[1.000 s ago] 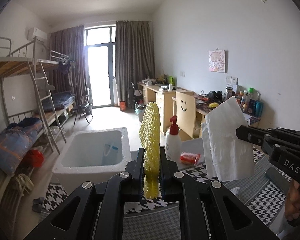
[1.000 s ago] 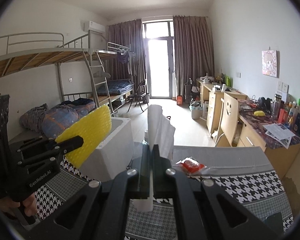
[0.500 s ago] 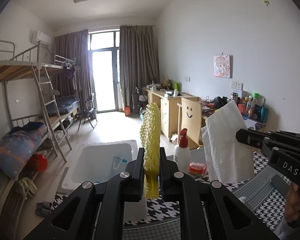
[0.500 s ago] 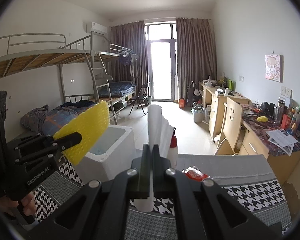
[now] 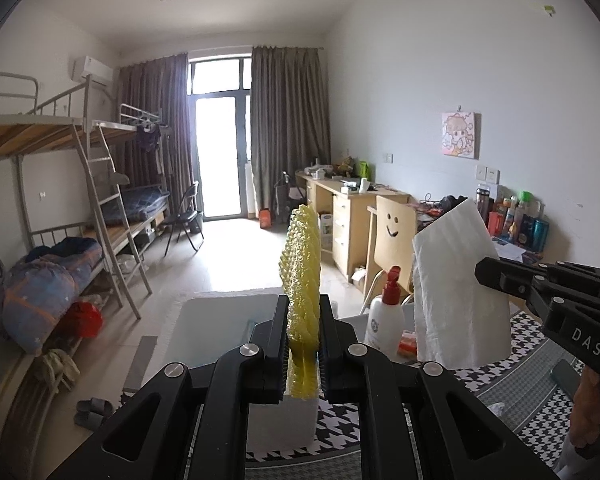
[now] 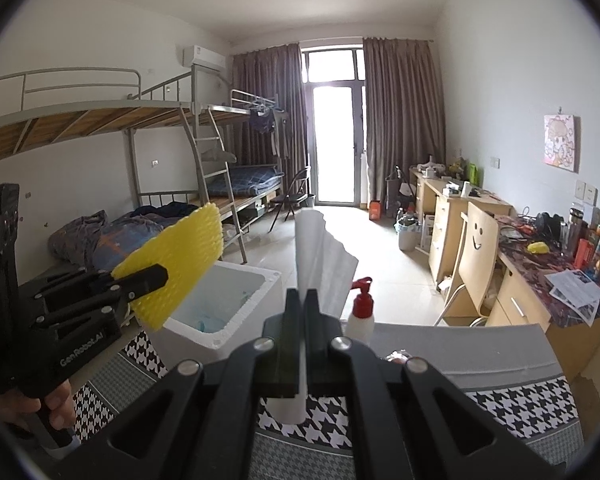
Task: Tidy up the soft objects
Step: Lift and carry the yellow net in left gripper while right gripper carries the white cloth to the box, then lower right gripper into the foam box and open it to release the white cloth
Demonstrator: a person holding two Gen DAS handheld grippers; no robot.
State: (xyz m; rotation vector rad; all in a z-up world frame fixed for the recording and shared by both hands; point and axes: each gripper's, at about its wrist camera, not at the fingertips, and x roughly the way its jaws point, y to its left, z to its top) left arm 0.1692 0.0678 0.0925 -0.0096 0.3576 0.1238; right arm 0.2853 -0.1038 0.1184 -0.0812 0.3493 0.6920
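— Both grippers are rising since a second ago; the white foam box [image 6: 220, 312] is sinking lower in each view.

— And the grips? The left gripper [image 5: 303, 344] is clenching the yellow foam net [image 5: 302, 276], holding it upright above the box; the right gripper [image 6: 303, 332] is clamping the white paper sheet [image 6: 320, 256] beside it, over the checked table [image 6: 500, 400].

— So, by my judgement, both soft things are being carried, neither yet placed; dropping them in the box is seemingly what's left.

— Counting: one net, one sheet, one box, one pump bottle [image 6: 360, 316], one red packet [image 5: 407, 342].
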